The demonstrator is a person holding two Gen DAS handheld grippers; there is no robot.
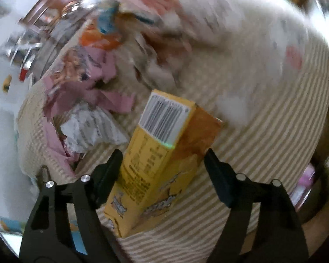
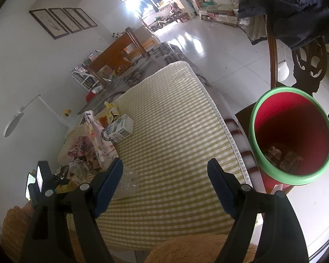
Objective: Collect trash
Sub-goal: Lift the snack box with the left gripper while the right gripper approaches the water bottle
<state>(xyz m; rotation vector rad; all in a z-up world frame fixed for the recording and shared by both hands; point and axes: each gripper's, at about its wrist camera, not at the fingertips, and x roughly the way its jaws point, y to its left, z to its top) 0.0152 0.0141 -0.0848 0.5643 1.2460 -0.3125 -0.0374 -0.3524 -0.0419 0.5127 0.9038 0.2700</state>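
On the left wrist view I see the left claw (image 1: pixel 163 160) spread wide, with a yellow carton (image 1: pixel 158 153) standing between its fingers at lower centre. The left finger touches or nearly touches the carton's side; the right finger stands apart from it, so I read the claw as released. The carton shows a barcode panel on its upper end and rests on the striped cloth (image 1: pixel 263 153) that covers the worktop. To the upper left of the carton lies a pile of crumpled paper scraps (image 1: pixel 87 109), pink and white; the upper part of this view is blurred, so I cannot identify the items there. On the right wrist view I see the right claw (image 2: pixel 164 166) also released, holding nothing, above the same striped cloth. At left of the frame lies the trash heap with a small milk carton (image 2: pixel 119 129) and wrappers. At right stands a red bin (image 2: pixel 291 135) with a green rim, beside the worktop edge, with some items at its bottom.
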